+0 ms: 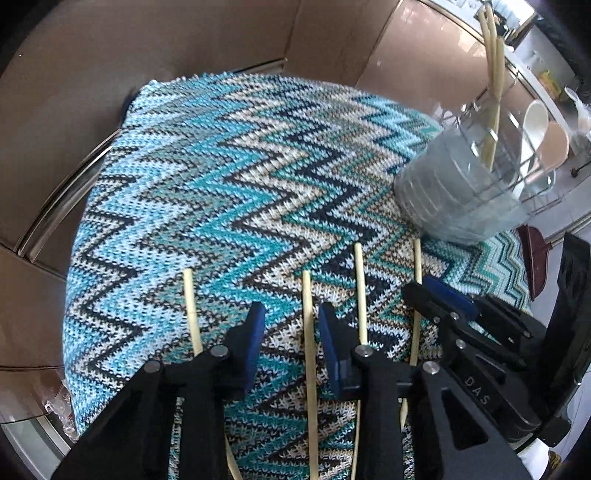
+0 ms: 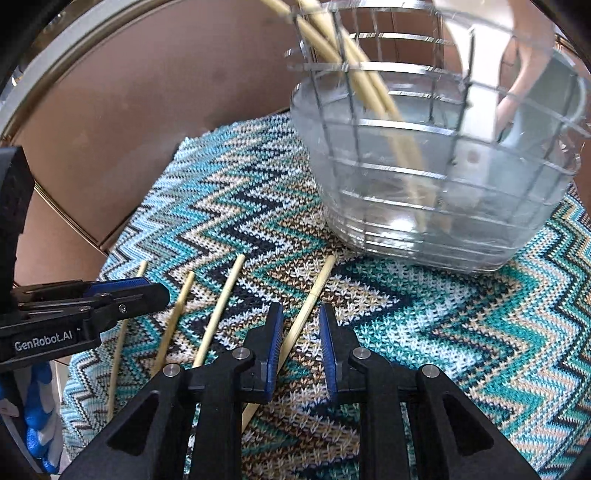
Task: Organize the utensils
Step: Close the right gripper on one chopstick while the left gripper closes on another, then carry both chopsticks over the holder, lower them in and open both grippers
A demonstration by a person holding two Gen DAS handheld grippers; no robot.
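A knitted zigzag cloth (image 1: 229, 192) in teal, light blue, cream and dark navy covers the work surface. Behind it stand glossy brown cabinet panels (image 1: 207, 33) with a metal trim strip (image 1: 62, 199) curving along the left. At the far right a bright white counter (image 1: 550, 85) carries small clutter that is too blurred to tell, near a pale cup (image 1: 535, 118). Daylight falls from that side and gleams on the brown panels (image 2: 155, 122) and on the metal edge (image 2: 55, 74) above them
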